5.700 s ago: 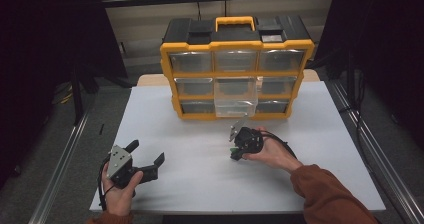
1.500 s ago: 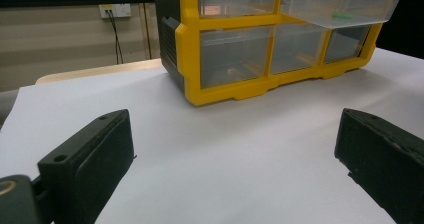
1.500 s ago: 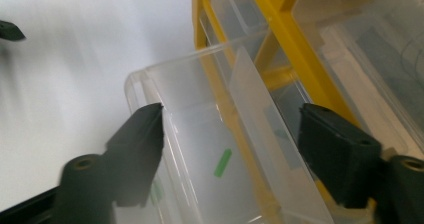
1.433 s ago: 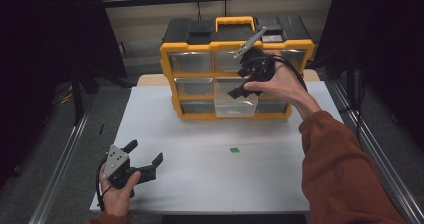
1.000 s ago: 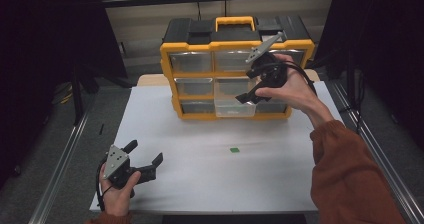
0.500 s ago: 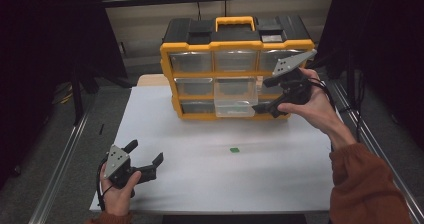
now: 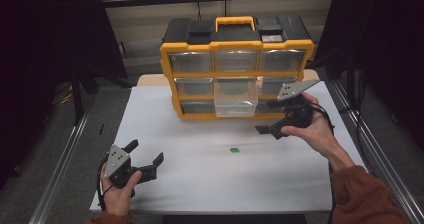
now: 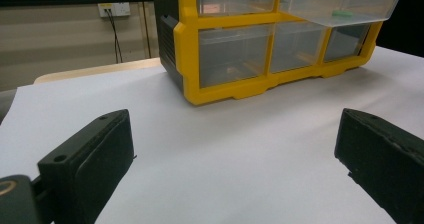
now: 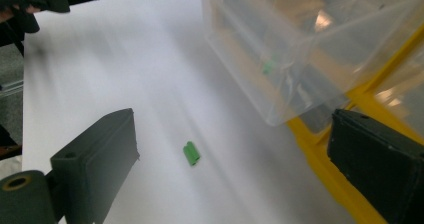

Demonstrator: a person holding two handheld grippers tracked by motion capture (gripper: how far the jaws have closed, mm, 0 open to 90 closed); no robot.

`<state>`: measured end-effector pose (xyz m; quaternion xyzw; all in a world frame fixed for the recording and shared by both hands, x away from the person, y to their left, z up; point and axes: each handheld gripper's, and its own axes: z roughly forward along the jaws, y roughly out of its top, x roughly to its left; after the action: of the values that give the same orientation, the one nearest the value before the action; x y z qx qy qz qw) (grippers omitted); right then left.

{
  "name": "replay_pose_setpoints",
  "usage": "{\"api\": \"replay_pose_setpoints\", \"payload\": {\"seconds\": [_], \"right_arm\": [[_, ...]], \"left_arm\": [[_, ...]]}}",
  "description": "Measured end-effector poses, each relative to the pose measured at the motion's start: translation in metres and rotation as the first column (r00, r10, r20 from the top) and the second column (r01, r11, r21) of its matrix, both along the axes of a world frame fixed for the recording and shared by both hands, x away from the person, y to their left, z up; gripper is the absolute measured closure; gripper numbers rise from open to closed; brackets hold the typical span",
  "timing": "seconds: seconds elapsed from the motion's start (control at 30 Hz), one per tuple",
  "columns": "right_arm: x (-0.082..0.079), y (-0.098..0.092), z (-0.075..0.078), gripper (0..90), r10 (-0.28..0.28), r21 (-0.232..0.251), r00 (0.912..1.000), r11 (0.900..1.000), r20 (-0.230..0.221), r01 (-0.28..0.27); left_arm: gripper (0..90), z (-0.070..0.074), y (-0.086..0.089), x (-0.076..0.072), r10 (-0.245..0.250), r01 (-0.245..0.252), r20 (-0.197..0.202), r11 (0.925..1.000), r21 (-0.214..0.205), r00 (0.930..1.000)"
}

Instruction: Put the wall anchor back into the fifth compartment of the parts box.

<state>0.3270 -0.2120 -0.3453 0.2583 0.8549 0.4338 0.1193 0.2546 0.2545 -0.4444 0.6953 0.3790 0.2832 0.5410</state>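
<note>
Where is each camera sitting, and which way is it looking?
High view: above the table's near side, looking forward and down at the drawer organizer; both hands show, with the left gripper and right gripper.
Left gripper view: low over the table, facing the organizer; own open jaws show.
Right gripper view: looking down at the green piece; own open jaws show.
All three share the pulled-out clear drawer.

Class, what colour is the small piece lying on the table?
Green; the small piece shows best in the right gripper view.
</note>
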Motion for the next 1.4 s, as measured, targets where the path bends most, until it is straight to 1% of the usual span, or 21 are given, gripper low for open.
{"api": "replay_pose_setpoints", "payload": {"seconds": [0.07,0.1,0.13,0.27,0.33,0.37,0.4,0.73,0.93,0.97,1.0,1.03,1.07,1.1,1.17,1.2,1.23,1.27,1.3,1.33,1.4], "right_arm": [[-0.001,0.001,-0.004,5.8,0.003,-0.003,1.0,1.0,-0.008,-0.003],[-0.001,0.004,-0.013,6.3,0.016,-0.012,0.9995,0.9998,-0.028,-0.016],[-0.001,0.006,-0.017,6.2,0.015,-0.018,0.9994,0.9997,-0.03,-0.015],[-0.002,0.009,-0.029,6.3,0.022,-0.005,0.9988,0.9997,-0.045,-0.022],[-0.003,0.013,-0.041,6.8,0.025,-0.003,0.9979,0.9997,-0.06,-0.025],[-0.003,0.013,-0.041,6.8,0.025,-0.003,0.9979,0.9997,-0.06,-0.025],[-0.003,0.017,-0.048,7.2,0.03,-0.024,0.9967,0.9992,-0.075,-0.032],[-0.002,0.032,-0.073,10.9,0.067,-0.056,0.9898,0.9957,-0.126,-0.074],[0.0,0.043,-0.086,17.2,0.102,-0.07,0.9804,0.9908,-0.168,-0.115],[0.001,0.045,-0.088,18.7,0.11,-0.084,0.9788,0.9885,-0.173,-0.126],[0.002,0.049,-0.093,24.2,0.136,-0.106,0.9738,0.982,-0.182,-0.157],[0.002,0.049,-0.093,24.2,0.136,-0.106,0.9738,0.982,-0.182,-0.157],[0.002,0.051,-0.094,26.5,0.138,-0.111,0.9692,0.9803,-0.204,-0.163],[0.003,0.053,-0.096,26.0,0.144,-0.124,0.968,0.9773,-0.206,-0.171],[0.007,0.061,-0.1,30.5,0.181,-0.162,0.9604,0.9627,-0.212,-0.217],[0.007,0.061,-0.1,30.5,0.181,-0.162,0.9604,0.9627,-0.212,-0.217],[0.008,0.064,-0.102,32.9,0.195,-0.17,0.9579,0.9576,-0.211,-0.232],[0.01,0.07,-0.102,34.3,0.214,-0.187,0.9518,0.9482,-0.219,-0.257],[0.01,0.073,-0.102,37.1,0.219,-0.193,0.9482,0.9445,-0.23,-0.266],[0.011,0.075,-0.102,38.9,0.236,-0.199,0.9455,0.9385,-0.224,-0.282],[0.011,0.077,-0.102,39.9,0.234,-0.205,0.9427,0.9366,-0.237,-0.284]], "left_arm": [[2.4,0.0,0.0,0.0,0.001,-0.001,-0.001,1.0,0.002,1.0],[2.4,0.0,0.0,0.0,0.001,-0.001,0.0,1.0,0.001,1.0],[2.4,0.0,0.0,0.0,0.001,-0.001,0.001,1.0,0.0,1.0],[2.4,0.0,0.0,0.0,0.003,-0.003,-0.001,1.0,-0.001,1.0],[2.4,0.0,0.001,0.0,0.002,-0.002,0.0,1.0,-0.001,1.0],[2.4,0.0,0.001,0.0,0.007,-0.007,0.004,1.0,0.002,1.0],[2.4,0.0,0.001,0.0,0.007,-0.007,0.002,1.0,0.001,1.0],[2.5,0.0,0.001,-0.001,0.004,-0.004,-0.001,1.0,-0.007,1.0],[2.4,0.0,0.001,-0.001,-0.006,0.006,0.001,0.9999,-0.008,1.0],[2.4,0.0,0.001,-0.001,-0.005,0.005,0.001,1.0,-0.007,1.0],[2.4,0.0,0.0,0.0,-0.006,0.006,0.0,0.9998,-0.017,1.0],[2.4,0.0,0.0,0.0,-0.006,0.006,0.0,0.9998,-0.017,1.0],[2.4,0.0,0.001,0.0,0.0,0.0,-0.001,1.0,-0.003,1.0],[2.4,0.0,0.0,0.0,-0.001,0.001,-0.001,1.0,-0.006,1.0],[2.4,0.0,0.0,0.0,-0.002,0.002,-0.001,1.0,0.0,1.0],[2.4,0.0,0.0,0.0,-0.002,0.002,-0.001,1.0,0.0,1.0],[2.4,0.0,-0.001,0.0,-0.006,0.006,-0.003,0.9999,-0.009,1.0],[2.4,0.0,0.0,0.0,0.003,-0.003,0.001,1.0,0.0,1.0],[2.4,0.0,-0.001,0.001,0.0,0.0,-0.001,0.9999,-0.013,1.0],[2.4,0.0,-0.001,0.001,-0.003,0.003,-0.001,1.0,-0.009,1.0],[2.4,0.0,-0.001,0.001,-0.003,0.003,-0.001,1.0,-0.009,1.0]]}}
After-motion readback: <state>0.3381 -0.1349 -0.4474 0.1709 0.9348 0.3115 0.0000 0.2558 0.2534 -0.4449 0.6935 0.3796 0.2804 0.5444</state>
